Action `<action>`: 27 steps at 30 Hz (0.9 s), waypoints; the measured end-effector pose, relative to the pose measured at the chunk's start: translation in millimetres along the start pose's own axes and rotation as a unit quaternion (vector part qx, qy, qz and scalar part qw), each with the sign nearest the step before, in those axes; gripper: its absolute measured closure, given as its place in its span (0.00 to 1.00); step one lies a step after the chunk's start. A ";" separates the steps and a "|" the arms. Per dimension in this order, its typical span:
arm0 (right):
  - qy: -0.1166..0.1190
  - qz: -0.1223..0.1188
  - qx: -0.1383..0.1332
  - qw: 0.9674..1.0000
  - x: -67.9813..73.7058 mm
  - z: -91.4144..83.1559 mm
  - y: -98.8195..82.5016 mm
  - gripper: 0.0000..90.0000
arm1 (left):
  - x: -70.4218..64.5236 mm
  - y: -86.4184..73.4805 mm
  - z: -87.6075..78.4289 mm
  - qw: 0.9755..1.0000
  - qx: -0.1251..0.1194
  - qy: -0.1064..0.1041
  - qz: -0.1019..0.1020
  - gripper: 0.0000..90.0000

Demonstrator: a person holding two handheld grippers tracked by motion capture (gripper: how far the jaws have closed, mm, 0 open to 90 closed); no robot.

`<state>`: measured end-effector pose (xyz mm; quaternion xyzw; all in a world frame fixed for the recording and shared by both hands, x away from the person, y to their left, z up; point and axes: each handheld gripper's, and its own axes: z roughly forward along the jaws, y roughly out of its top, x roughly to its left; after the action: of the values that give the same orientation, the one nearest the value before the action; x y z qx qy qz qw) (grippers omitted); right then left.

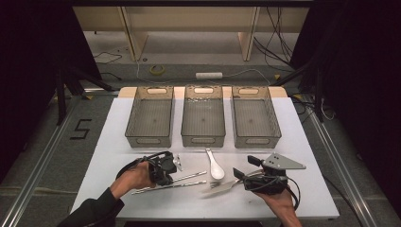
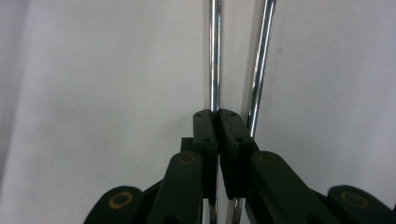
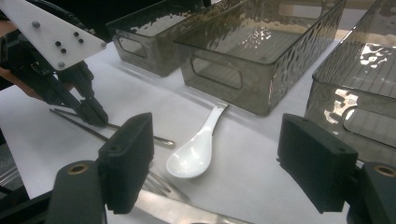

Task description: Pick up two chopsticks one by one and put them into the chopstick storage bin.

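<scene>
The left claw [image 2: 216,135] has its jaws pressed together on one metal chopstick [image 2: 215,56] lying on the white table [image 1: 108,142], and the second chopstick [image 2: 261,60] lies loose just beside the jaws' right side. The thin round rod could roll or slip out as it lifts, or drag its twin along. The right claw [image 3: 215,163] hangs with jaws wide apart over a fork [image 3: 163,186], a white spoon [image 3: 194,154] just ahead, three bins [image 1: 203,116] beyond, open table between.

Site: lab recording bay | Evidence: black curtains flanking white table [image 1: 118,123]; cables, power strip [image 1: 209,75] on floor behind it.
</scene>
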<state>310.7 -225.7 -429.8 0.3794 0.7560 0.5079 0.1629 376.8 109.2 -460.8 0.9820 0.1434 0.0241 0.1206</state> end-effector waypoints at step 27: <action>-0.004 0.004 -0.009 1.000 -2.5 -2.0 0.0 0.31 | 19.4 -12.2 -73.4 0.987 -0.131 0.046 -0.082 0.95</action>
<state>311.0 -228.9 -429.3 0.3832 0.7493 0.5136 0.1672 386.0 143.0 -392.4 0.9405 0.2243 0.0777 0.2431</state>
